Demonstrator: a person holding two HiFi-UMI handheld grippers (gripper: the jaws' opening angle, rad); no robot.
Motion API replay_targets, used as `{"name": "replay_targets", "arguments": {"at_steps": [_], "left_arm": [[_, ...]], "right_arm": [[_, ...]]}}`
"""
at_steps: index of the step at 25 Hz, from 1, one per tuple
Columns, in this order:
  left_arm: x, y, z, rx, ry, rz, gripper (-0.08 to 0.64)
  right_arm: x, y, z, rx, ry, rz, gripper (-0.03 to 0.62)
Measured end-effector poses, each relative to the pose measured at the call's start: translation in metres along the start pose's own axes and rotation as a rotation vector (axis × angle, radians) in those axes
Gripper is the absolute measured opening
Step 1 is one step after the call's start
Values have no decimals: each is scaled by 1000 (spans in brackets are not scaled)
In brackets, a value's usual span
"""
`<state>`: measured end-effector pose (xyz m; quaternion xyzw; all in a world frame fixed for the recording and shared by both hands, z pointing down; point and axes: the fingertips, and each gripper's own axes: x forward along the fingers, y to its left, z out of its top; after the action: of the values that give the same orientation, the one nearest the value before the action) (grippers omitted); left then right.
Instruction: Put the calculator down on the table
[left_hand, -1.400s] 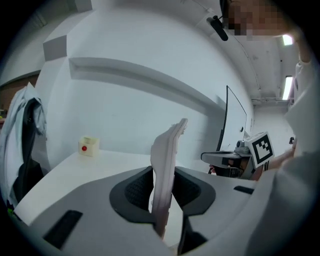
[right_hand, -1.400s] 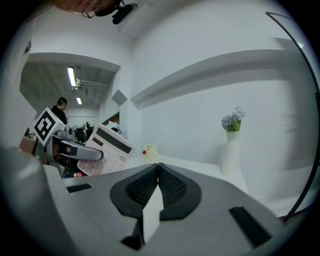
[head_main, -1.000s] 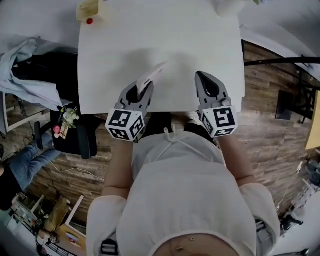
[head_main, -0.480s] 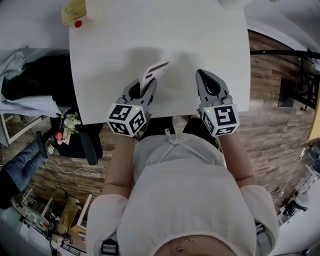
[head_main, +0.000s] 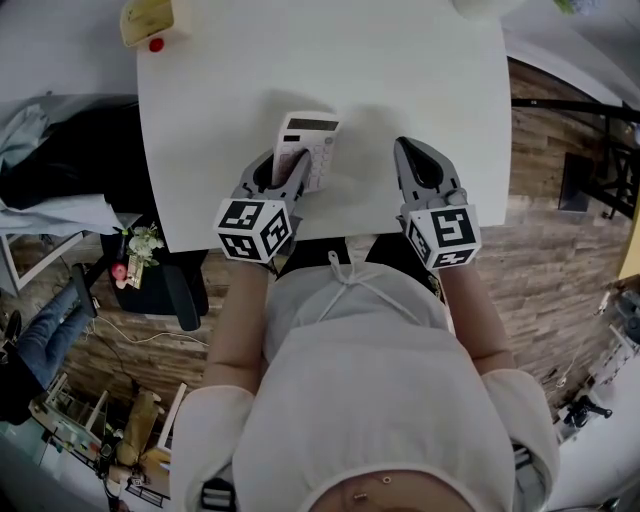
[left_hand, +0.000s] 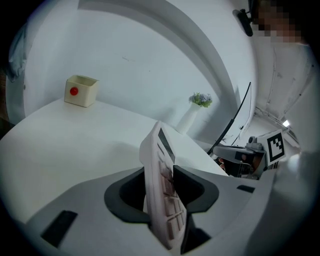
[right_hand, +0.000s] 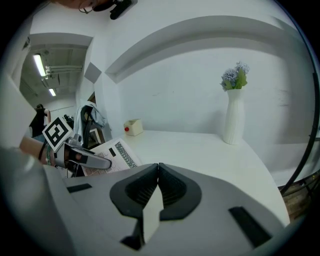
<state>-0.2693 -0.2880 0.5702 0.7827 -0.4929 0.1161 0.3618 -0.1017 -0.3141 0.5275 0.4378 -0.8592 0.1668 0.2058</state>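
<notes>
Calculator (head_main: 308, 150) tilted low on table (head_main: 400, 70), near end between opening jaws of left gripper (head_main: 283, 170), grip slack. Right gripper (head_main: 405, 152) closed, empty.

Wood-plank floor (head_main: 545, 250) under a black chair (head_main: 160, 285) — plain white wall (right_hand: 190, 85), ceiling strip lights (right_hand: 41, 65).

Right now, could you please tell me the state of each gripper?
Left gripper: jaws opening, calculator leaning between them.
Right gripper: shut, empty.
</notes>
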Motion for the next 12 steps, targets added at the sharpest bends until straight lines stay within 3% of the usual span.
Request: {"name": "replay_targets", "arguments": {"at_steps": [9, 12], "left_arm": [[0, 16, -4, -15, -5, 1, 199], [0, 24, -8, 10, 8, 54, 234]], "right_arm": [[8, 11, -5, 0, 22, 1, 8], [9, 15, -7, 2, 24, 4, 8]]}}
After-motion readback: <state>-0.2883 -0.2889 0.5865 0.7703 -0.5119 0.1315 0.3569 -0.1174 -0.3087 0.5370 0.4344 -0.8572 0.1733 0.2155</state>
